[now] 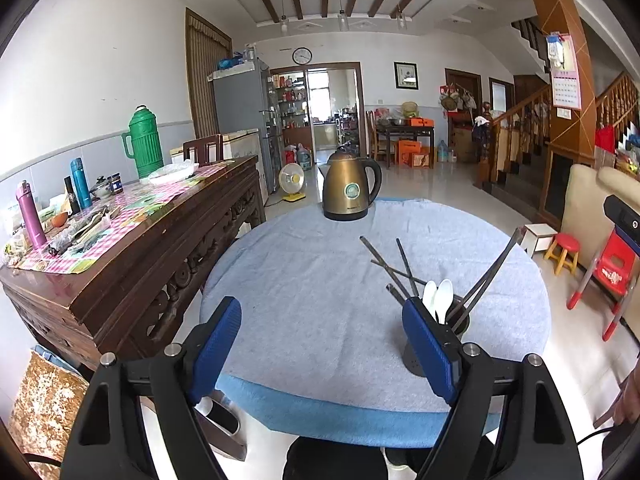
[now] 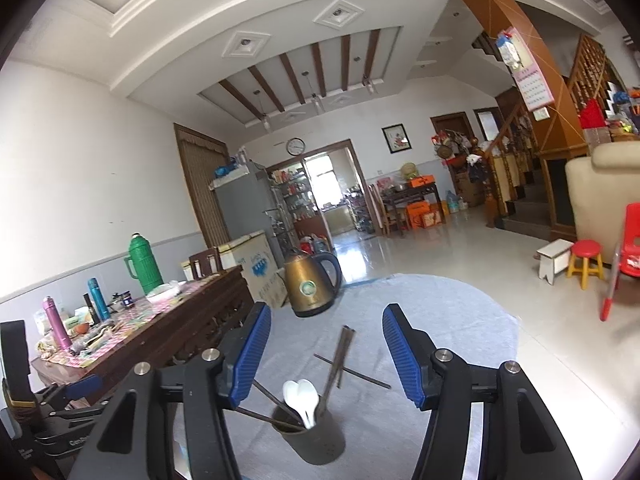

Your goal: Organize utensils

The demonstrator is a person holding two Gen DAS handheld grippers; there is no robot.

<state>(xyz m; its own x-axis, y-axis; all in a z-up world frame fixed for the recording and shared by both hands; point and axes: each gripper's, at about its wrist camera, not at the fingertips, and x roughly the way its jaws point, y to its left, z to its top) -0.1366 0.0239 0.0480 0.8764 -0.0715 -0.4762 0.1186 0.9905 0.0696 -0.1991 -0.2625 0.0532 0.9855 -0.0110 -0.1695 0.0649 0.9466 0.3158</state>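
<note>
A dark utensil holder (image 2: 312, 442) stands on the round table's light blue cloth (image 1: 320, 300). It holds two white spoons (image 2: 301, 398) and several dark chopsticks (image 2: 334, 368). In the left wrist view the holder (image 1: 456, 326) is partly hidden behind the right finger, with the spoons (image 1: 440, 300) and chopsticks (image 1: 490, 276) sticking out. One chopstick (image 2: 354, 372) lies flat on the cloth behind the holder. My left gripper (image 1: 322, 344) is open and empty, the holder just to its right. My right gripper (image 2: 324, 354) is open and empty, above the holder.
A bronze electric kettle (image 1: 350, 186) stands at the table's far side. A dark wooden sideboard (image 1: 132, 248) with flasks and clutter is close on the left. A red stool (image 1: 562, 252) and red chair (image 1: 612, 276) stand on the right.
</note>
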